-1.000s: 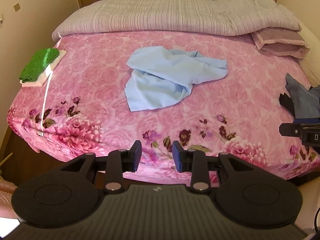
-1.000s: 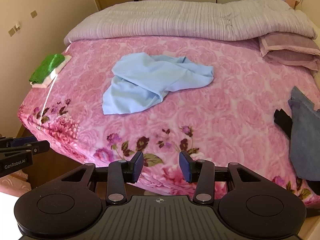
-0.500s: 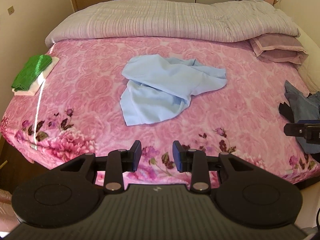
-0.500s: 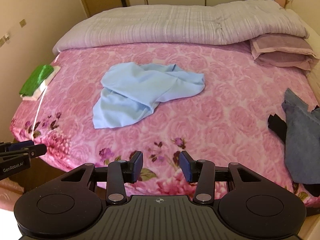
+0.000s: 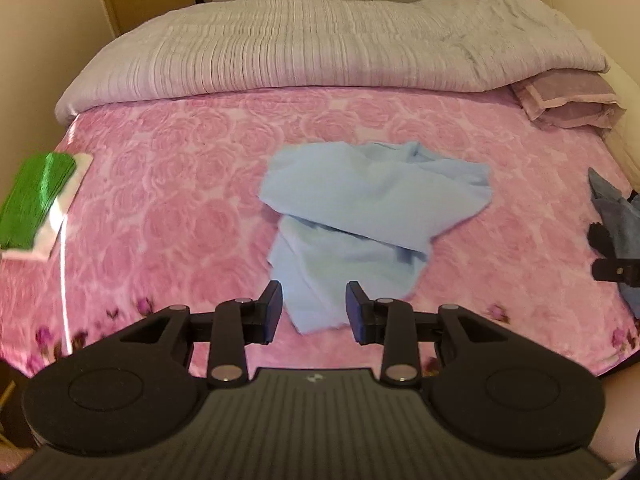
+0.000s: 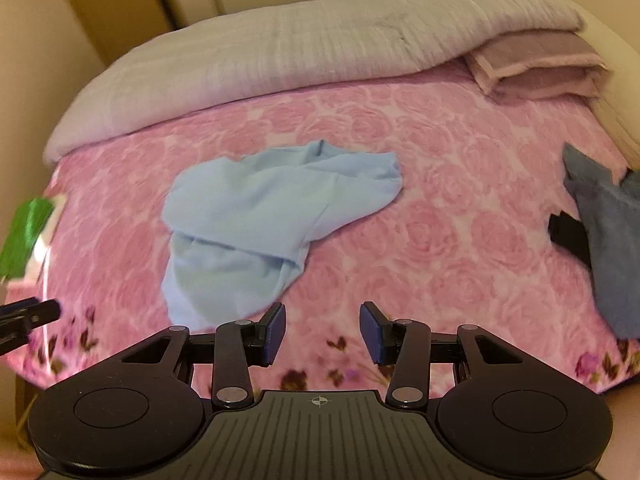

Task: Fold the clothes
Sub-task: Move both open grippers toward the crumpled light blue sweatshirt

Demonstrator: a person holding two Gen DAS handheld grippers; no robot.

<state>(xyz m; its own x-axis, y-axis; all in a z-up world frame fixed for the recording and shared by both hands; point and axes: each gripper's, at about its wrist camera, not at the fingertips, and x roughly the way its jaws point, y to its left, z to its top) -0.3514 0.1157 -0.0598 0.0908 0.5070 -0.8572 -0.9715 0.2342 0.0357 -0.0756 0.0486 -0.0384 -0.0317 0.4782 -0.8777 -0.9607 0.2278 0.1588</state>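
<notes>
Lying crumpled near the middle of the pink floral bedspread (image 5: pixel 168 184), the light blue shirt (image 5: pixel 368 216) has its near hem showing between the spread fingers of the left gripper (image 5: pixel 314 312), which hovers empty above it. The right gripper (image 6: pixel 322 332) also hangs with jaws apart and empty, over bare bedspread just right of the shirt's near corner. A green cloth (image 5: pixel 36 200) sits at the left edge, a grey-blue garment (image 6: pixel 608 240) at the right, and a grey quilt (image 5: pixel 320 48) lies across the far end.
</notes>
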